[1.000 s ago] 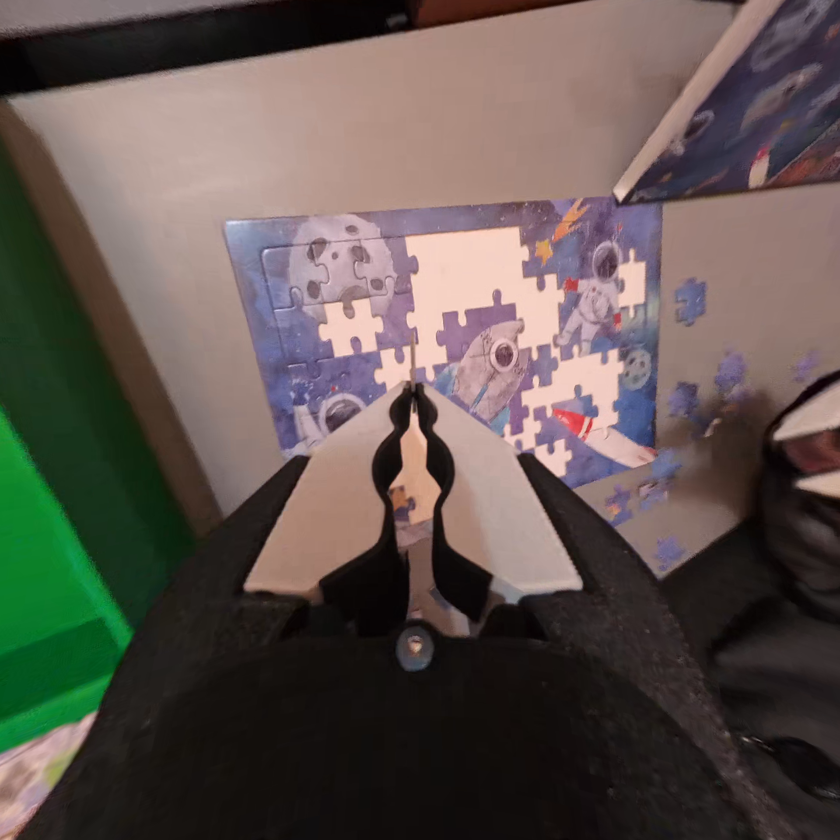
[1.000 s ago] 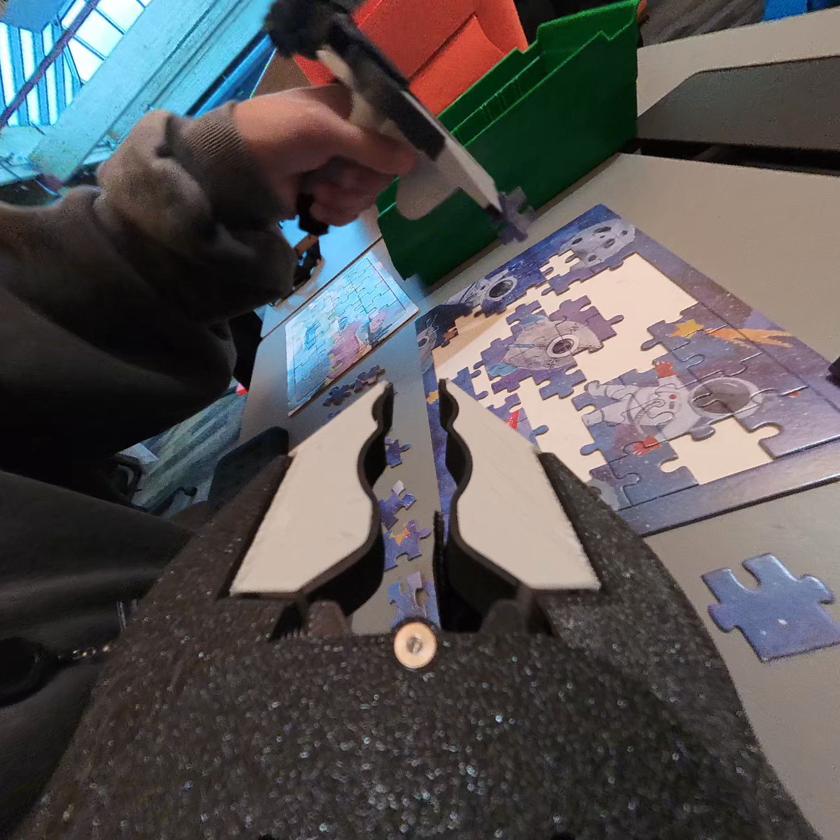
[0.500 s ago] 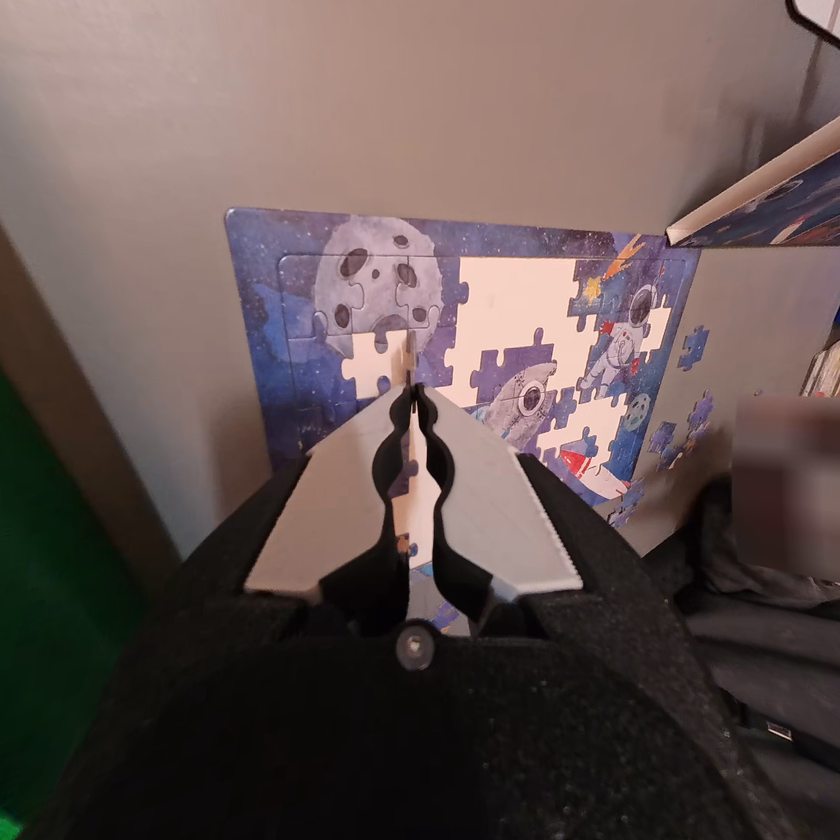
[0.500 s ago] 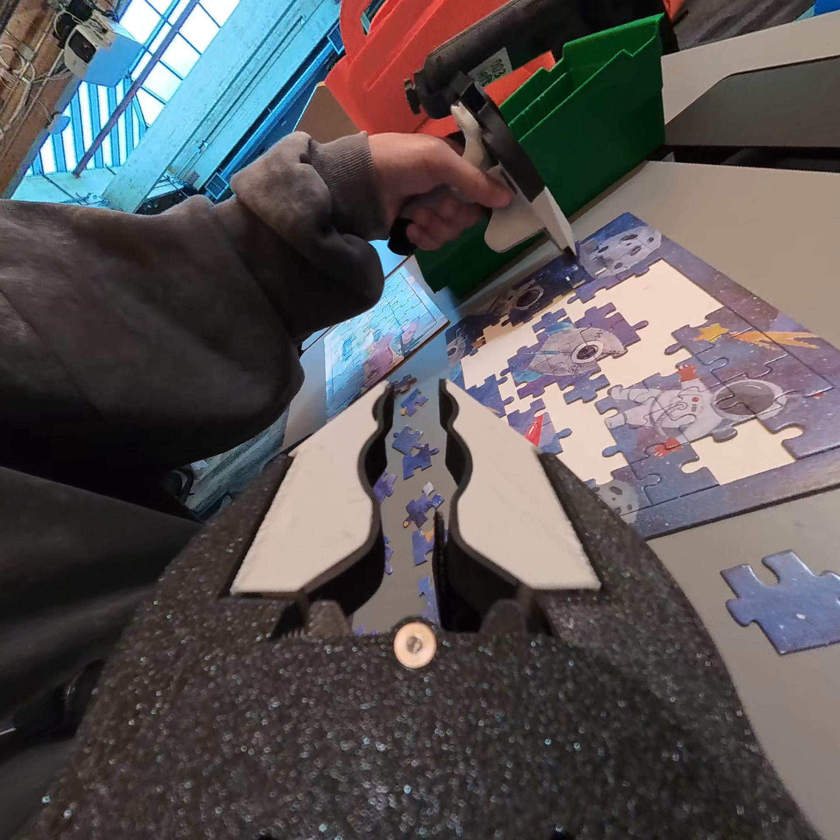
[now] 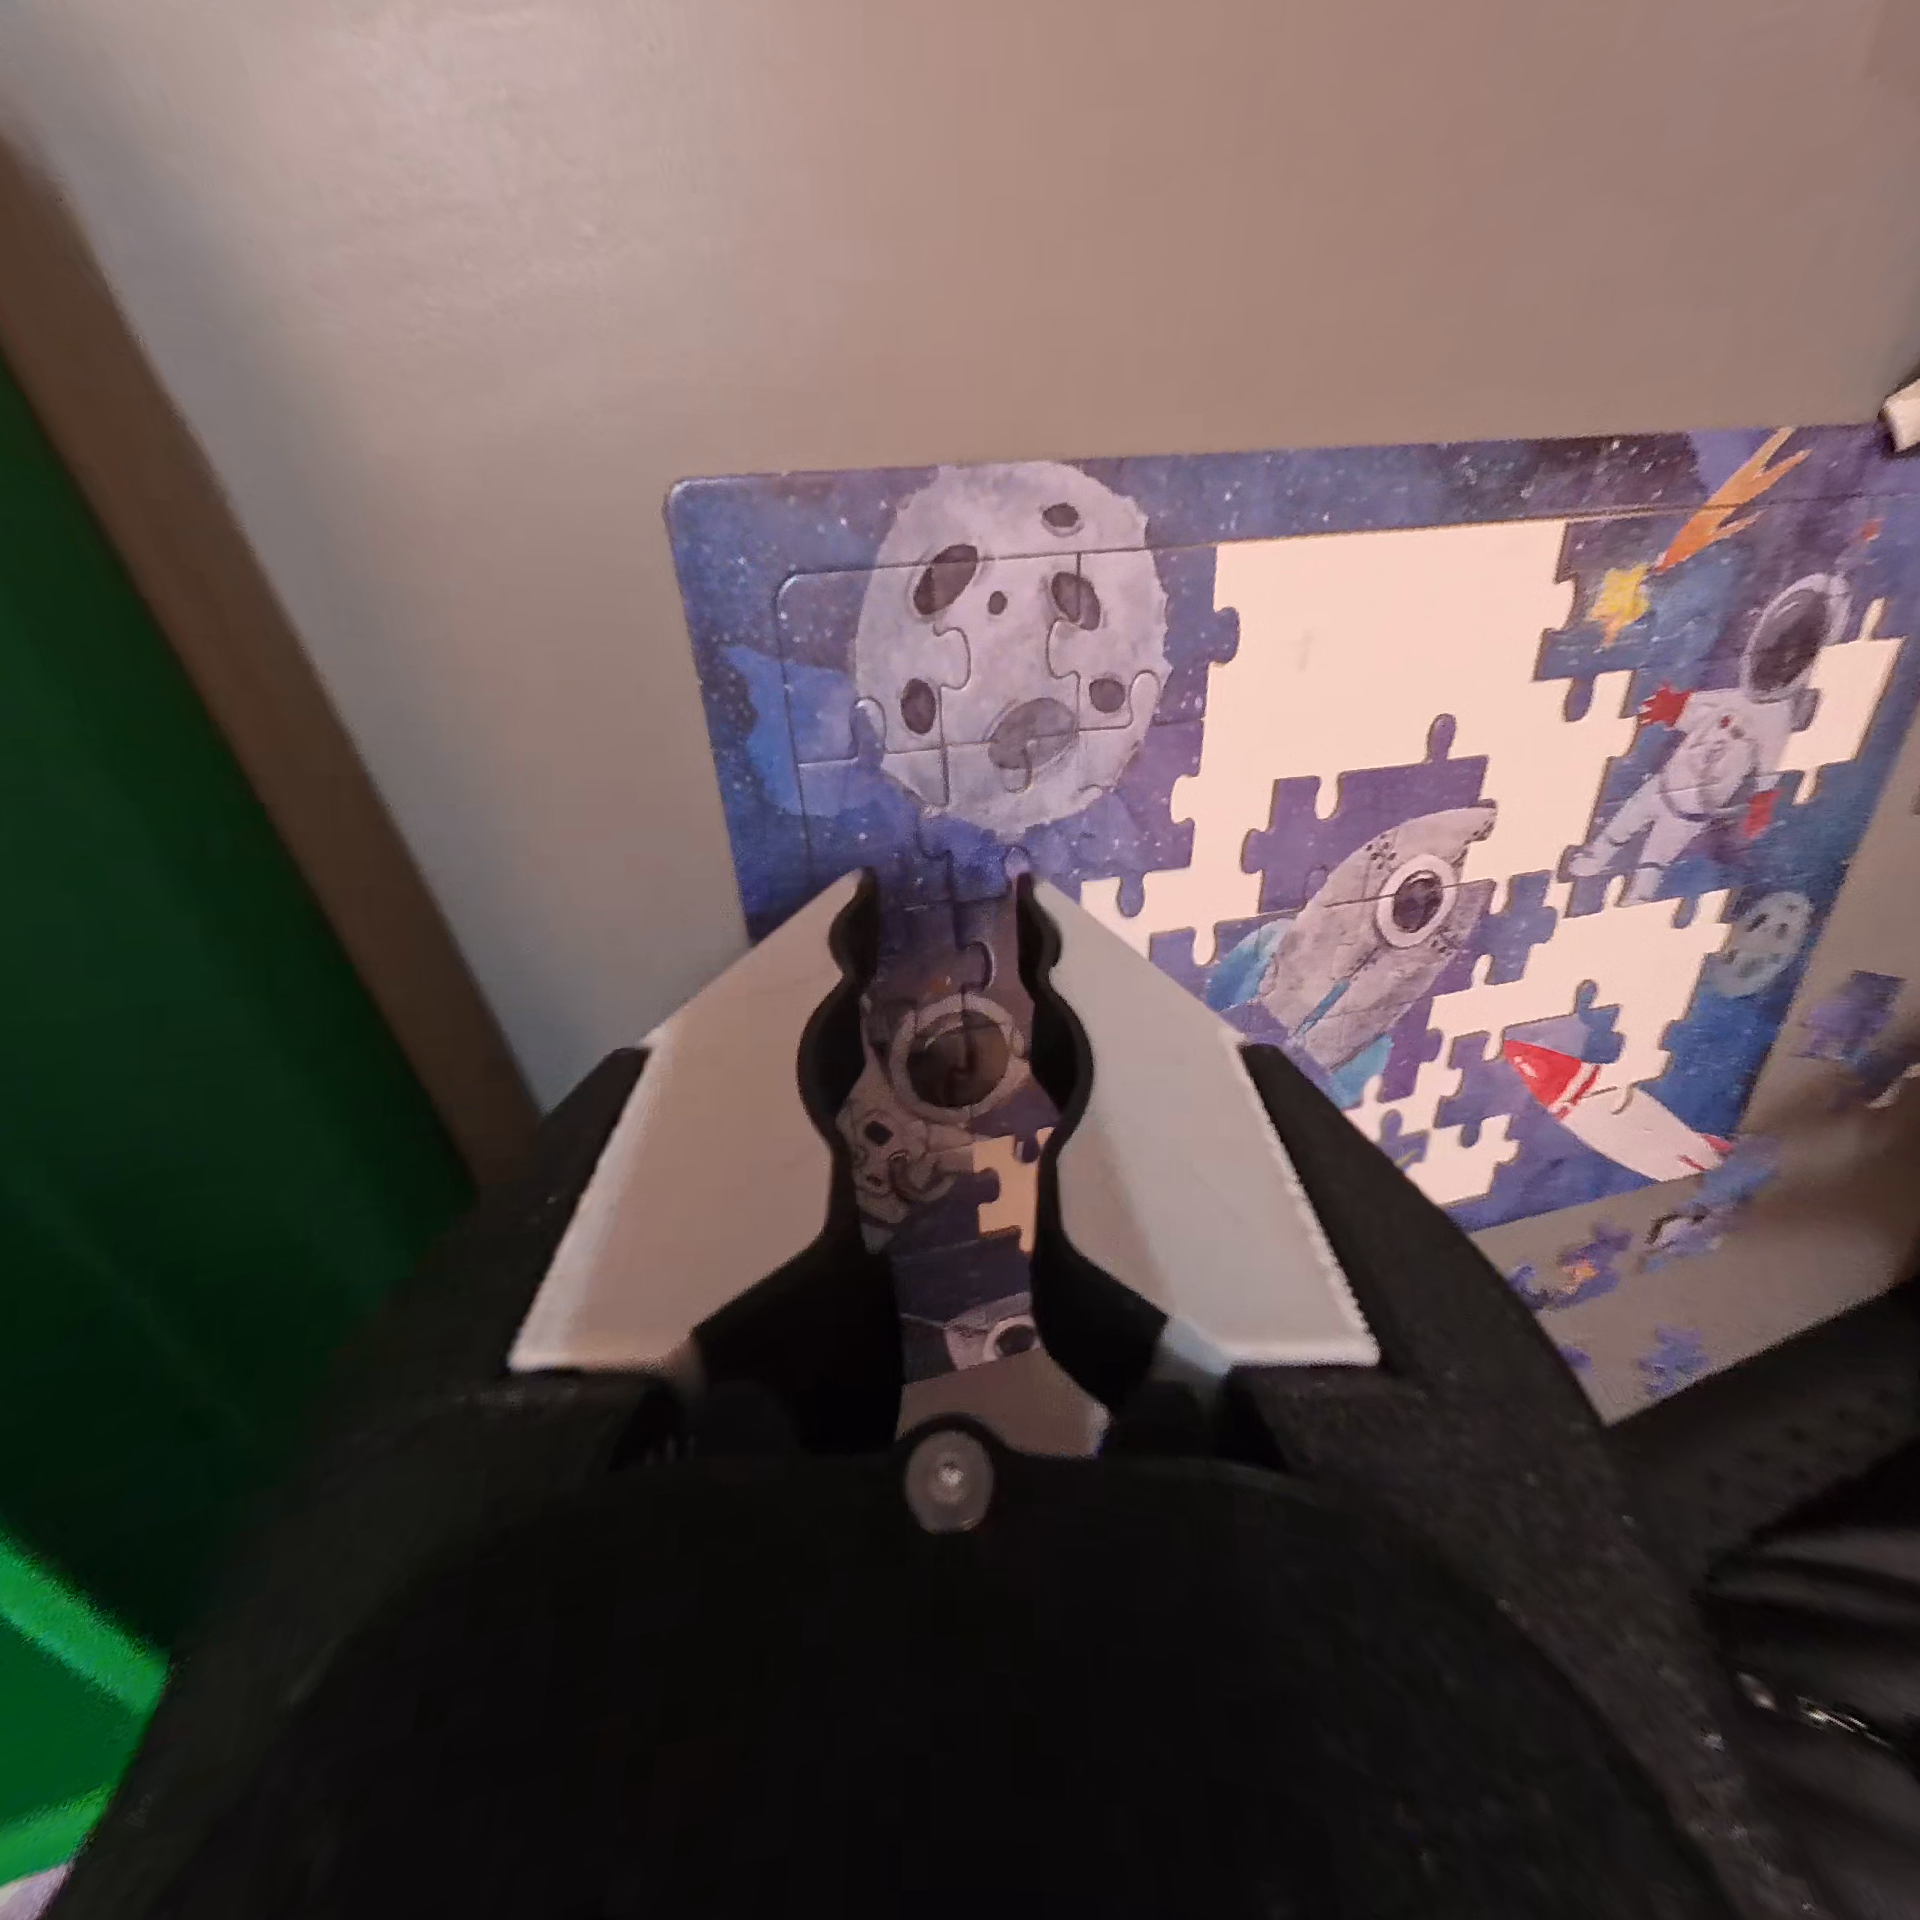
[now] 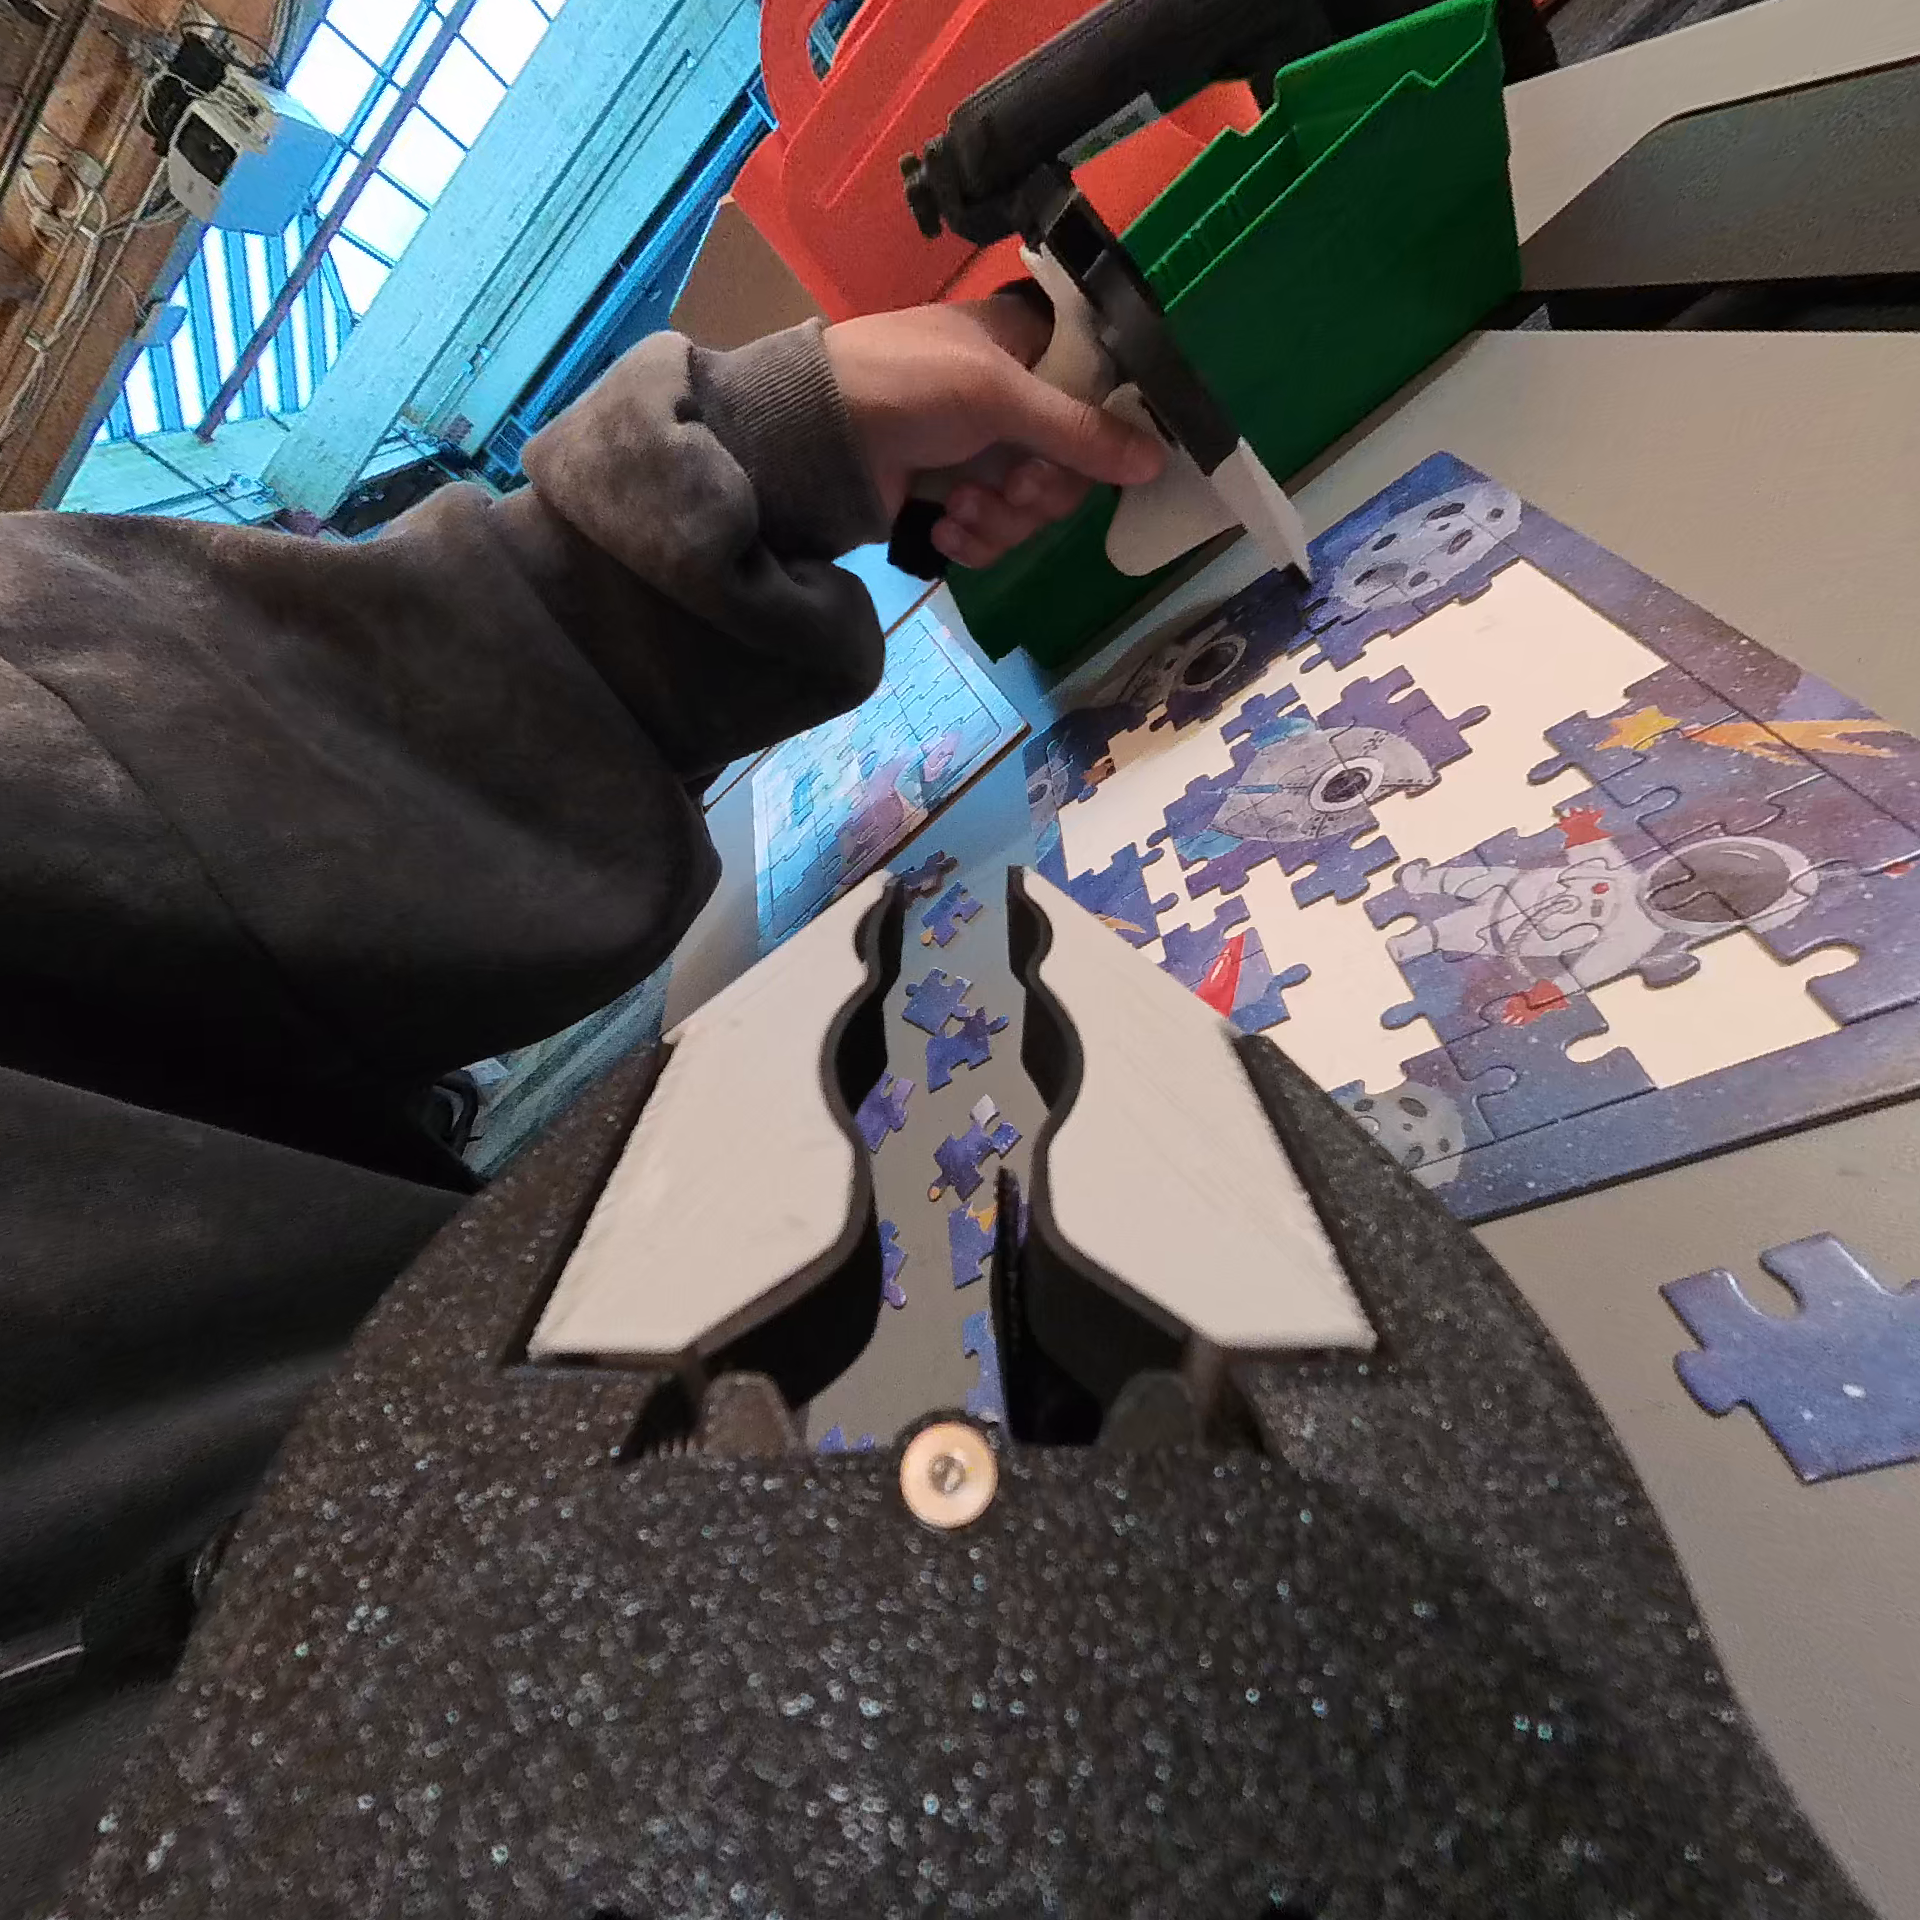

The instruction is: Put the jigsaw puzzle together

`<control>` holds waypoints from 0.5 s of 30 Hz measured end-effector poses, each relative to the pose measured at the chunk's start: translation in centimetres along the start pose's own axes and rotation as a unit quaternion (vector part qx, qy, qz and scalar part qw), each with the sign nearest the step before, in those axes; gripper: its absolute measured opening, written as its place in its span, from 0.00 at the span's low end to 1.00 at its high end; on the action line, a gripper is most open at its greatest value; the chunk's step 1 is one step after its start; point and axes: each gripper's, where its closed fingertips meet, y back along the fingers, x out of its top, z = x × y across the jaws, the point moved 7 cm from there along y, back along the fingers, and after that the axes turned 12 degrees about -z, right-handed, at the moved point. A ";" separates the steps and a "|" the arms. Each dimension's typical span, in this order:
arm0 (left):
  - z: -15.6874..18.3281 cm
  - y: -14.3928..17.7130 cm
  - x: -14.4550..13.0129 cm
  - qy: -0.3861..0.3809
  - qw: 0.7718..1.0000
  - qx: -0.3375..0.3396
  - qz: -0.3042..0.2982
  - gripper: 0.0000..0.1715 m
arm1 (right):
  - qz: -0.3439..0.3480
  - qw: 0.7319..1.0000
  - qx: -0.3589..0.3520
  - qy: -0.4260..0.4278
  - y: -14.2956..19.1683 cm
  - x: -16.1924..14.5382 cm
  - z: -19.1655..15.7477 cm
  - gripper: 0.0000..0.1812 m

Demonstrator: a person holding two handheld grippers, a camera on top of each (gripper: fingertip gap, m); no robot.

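puzzle board (image 5: 1351, 644) right edge cut off; loose pieces (image 5: 1621, 1252) blurred.

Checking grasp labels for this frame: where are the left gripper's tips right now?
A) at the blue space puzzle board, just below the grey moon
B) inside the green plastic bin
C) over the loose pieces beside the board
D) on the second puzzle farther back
A: the left gripper, jaws open and empty, has its tips at the blue space-themed jigsaw puzzle board just below the grey cratered moon; the right wrist view shows the same.

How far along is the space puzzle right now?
Roughly half done: the moon corner, rocket and astronaut are placed in the puzzle tray. In hand: nothing; the left gripper hovers open below the moon, right gripper open. Left: white gaps and the loose pieces on the table.
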 end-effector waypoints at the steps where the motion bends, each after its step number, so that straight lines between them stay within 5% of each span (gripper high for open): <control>1: 0.0 0.2 0.0 -0.005 1.000 0.014 0.001 0.15 | 0.000 1.000 0.001 -0.001 0.0 0.0 0.1 0.11; 9: 1.8 0.0 0.6 -0.073 0.995 0.063 0.027 0.09 | -0.006 1.000 0.000 -0.003 -0.2 -0.2 0.2 0.11; 15: 1.7 -1.3 0.6 -0.056 0.997 0.054 0.031 0.00 | -0.015 1.000 0.000 -0.004 -0.5 -0.3 0.2 0.11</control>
